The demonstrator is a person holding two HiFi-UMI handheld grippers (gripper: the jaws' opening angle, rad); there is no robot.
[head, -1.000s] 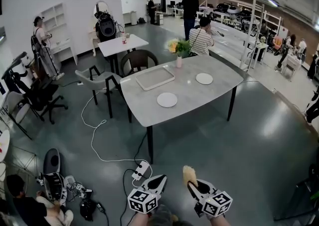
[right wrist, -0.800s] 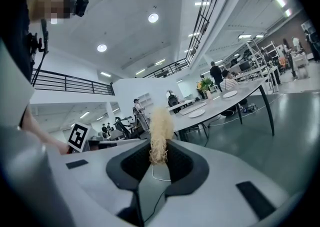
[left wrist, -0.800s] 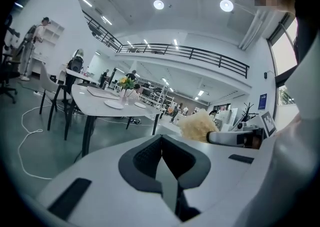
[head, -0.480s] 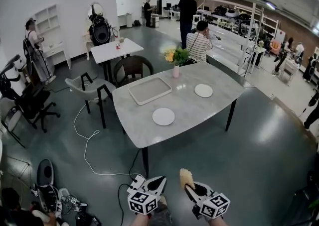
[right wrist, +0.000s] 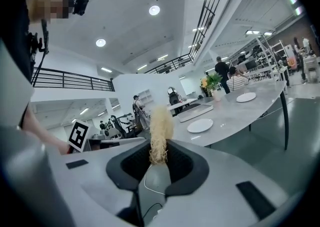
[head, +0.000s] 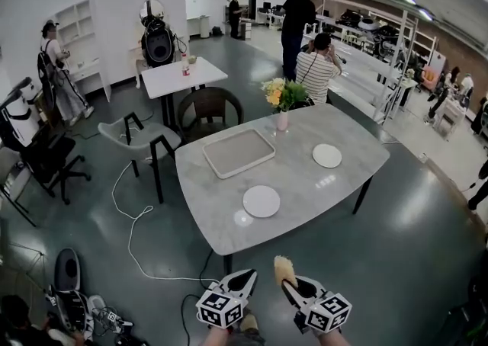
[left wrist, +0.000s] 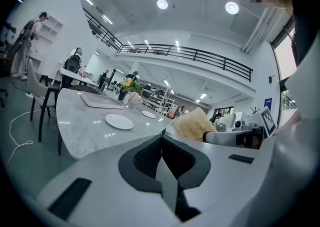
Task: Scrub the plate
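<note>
Grey marbled surface [head: 305, 184], seen from the head view, now fills more of the picture than it did a second ago: the person carrying the tools has walked closer to it. The near plate [head: 261, 201], white and round, lies bare and flat toward the surface's near edge. It has slid lower in the view as the approach went on.

Behind it rests a shallow tray [head: 239, 152]. A second plate [head: 326, 155] lies off to the right, and a vase of flowers [head: 284, 97] stands at the far edge.

Both tools are still held low, over the floor and short of the surface. The right tongs [head: 290, 283] are clamped on a yellow fibrous scrubber [head: 285, 267], whose tuft sticks up past the tips. The right gripper view shows the strands pinched between the dark pads. The left tongs [head: 245, 276] are pressed together with nothing between them.

The near plate remains well apart from the scrubber, so no scrubbing has begun. This looks like the walk-up stage. The likely next need is to bring the scrubber over the plate, and perhaps to steady the plate with the left tongs.
</note>
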